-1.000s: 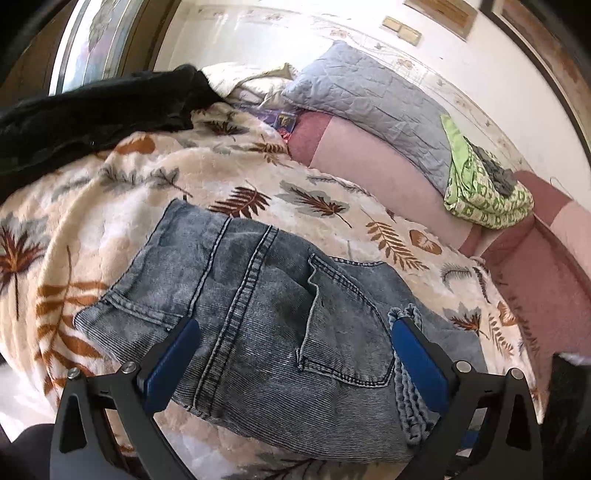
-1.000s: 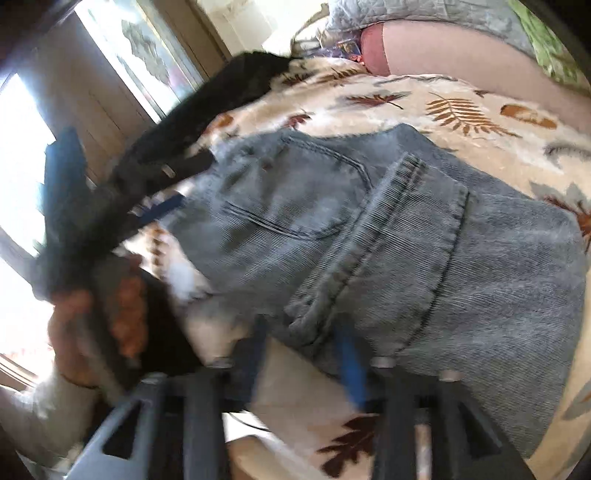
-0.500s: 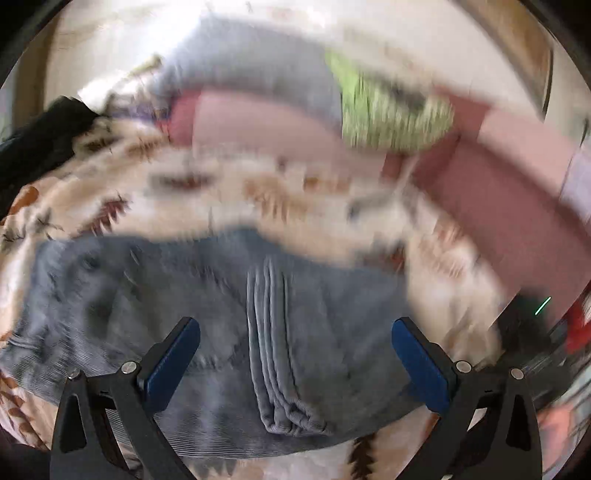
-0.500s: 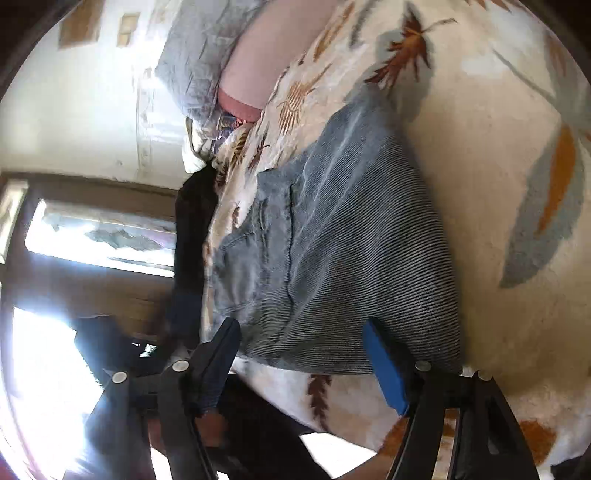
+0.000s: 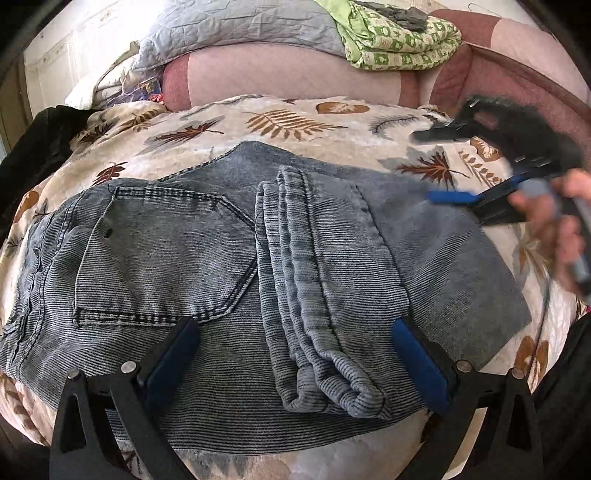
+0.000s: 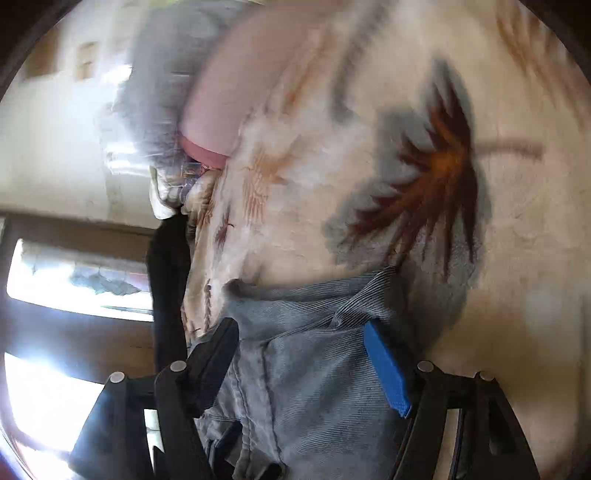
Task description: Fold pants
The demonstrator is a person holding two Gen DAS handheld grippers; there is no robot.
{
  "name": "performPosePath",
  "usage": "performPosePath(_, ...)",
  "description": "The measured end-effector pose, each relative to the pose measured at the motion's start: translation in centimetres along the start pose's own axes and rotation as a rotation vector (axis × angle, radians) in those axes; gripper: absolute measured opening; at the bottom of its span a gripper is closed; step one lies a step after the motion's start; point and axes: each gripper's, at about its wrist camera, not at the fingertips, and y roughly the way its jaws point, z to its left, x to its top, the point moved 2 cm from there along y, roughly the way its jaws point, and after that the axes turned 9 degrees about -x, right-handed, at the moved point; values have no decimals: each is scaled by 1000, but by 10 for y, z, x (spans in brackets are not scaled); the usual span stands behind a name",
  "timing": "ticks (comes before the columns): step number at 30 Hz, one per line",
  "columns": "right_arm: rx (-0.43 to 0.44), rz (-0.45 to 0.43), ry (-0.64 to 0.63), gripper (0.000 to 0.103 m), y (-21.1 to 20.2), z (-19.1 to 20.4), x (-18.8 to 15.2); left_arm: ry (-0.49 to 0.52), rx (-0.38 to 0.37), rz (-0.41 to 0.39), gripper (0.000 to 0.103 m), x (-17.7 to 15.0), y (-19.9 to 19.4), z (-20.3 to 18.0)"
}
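Here, grey-blue corduroy jeans (image 5: 229, 280) lie folded on a cream blanket printed with brown leaves (image 5: 280, 122).

The left gripper (image 5: 295, 350) hovers low over the jeans, its blue-padded jaws spread wide and holding nothing. The right gripper (image 6: 301, 363), blurred at the jeans' right edge, is also open; fabric lies between its jaws, unpinched. A pink bolster (image 5: 288, 77) lies behind.

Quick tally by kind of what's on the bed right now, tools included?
Pants: 1
Leaf-print blanket: 1
Grey quilted pillow: 1
Green patterned cloth: 1
Black garment: 1
Tools: 2, left tool and right tool
Total: 7
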Motion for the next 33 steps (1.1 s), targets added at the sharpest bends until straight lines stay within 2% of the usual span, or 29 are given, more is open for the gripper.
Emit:
performPosePath(1, 23, -9, 20, 74, -5, 0, 1, 5, 0, -3, 103, 0, 0, 0)
performPosePath(4, 3, -39, -54, 74, -29, 17, -13, 11, -3, -17, 103, -1, 0, -2)
performPosePath(7, 54, -34, -73, 74, -49, 23, -40, 12, -6, -21, 103, -1, -1, -1)
performPosePath(10, 120, -18, -47, 76, -60, 10, -72, 15, -7, -25, 103, -2, -1, -1)
performPosePath(11, 115, 0, -34, 80, -57, 4, -83, 15, -8, -28, 103, -2, -2, -1)
performPosePath(12, 63, 32, -31, 81, -46, -4, -90, 16, -6, -30, 103, -2, -1, -1)
performPosePath(13, 19, 60, -27, 76, -33, -14, -95, 17, -5, -31, 103, -3, -1, -1)
performPosePath(16, 75, 12, -7, 76, -50, -12, -99, 15, -15, -40, 103, -3, -4, 0)
performPosePath(18, 123, -16, -43, 76, -65, -2, -107, -3, -29, -45, 103, -2, -8, 2)
performPosePath(20, 162, -3, -78, 81, -68, 1, -118, -35, -39, -60, 103, 2, -18, 5)
performPosePath(22, 98, 34, -111, 87, -53, -8, -126, -93, -60, -115, 103, 7, -39, 11)
performPosePath(23, 66, 57, -123, 82, -43, -16, -128, -117, -70, -131, 103, 7, -46, 14)
performPosePath(26, 126, 18, -119, 83, -57, -15, -127, -239, -93, -186, 103, 3, -78, 34)
performPosePath(28, 145, -42, -149, 84, -70, -11, -126, -356, -85, -240, 103, -7, -101, 57)
performPosePath(32, 179, -30, -144, 84, -70, -16, -131, -636, -78, -313, 103, -33, -129, 119)
performPosePath(33, 174, -27, -145, 84, -69, -17, -132, -737, -86, -314, 103, -43, -130, 140)
